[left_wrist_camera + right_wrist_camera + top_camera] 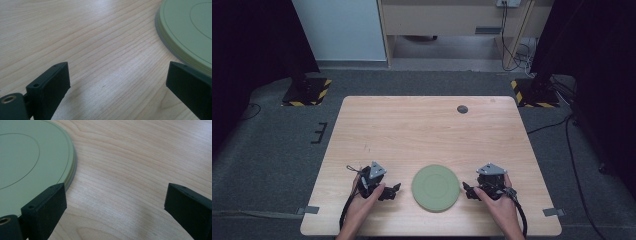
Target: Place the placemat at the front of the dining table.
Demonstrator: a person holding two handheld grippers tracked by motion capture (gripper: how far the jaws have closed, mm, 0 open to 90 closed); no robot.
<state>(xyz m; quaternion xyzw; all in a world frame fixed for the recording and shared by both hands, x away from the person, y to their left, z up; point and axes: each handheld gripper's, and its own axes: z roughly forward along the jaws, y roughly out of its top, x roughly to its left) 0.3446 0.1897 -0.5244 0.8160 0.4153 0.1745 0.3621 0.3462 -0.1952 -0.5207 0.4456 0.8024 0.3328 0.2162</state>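
Note:
A flat pale green plate lies near the front middle of the wooden table. My left gripper rests on the table just left of it, open with nothing between its jaws. In the left gripper view the plate sits at the upper right, past the right jaw. My right gripper rests just right of the plate, open and empty. In the right gripper view the plate spreads behind the left jaw. Each gripper is held by a hand from the front edge.
A small dark round cap sits in the table's far right area. Grey carpet surrounds the table, with black stands on hazard-striped bases at the back corners and cables trailing on the right.

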